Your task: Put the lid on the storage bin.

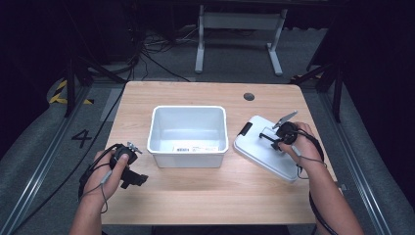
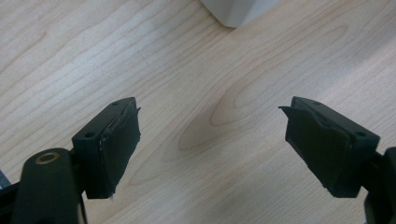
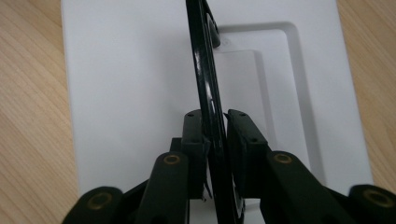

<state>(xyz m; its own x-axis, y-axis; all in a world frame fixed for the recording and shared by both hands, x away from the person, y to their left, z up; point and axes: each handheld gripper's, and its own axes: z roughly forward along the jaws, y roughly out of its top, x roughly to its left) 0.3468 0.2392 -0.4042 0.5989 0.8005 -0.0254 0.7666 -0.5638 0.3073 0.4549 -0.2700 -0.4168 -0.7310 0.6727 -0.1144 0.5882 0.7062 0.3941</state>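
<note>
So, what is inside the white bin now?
The white bin looks empty: its pale floor is bare, and a barcode label shows on the near wall inside. The near wall hides a thin strip of floor. The lid lies beside it, its handle in the right tongs.

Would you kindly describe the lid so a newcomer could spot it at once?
On the light wooden table, look right of the open white plastic bin. The flat white rectangular lid lies there; unlike the bin, it has a black handle, which the right gripper clamps.
</note>
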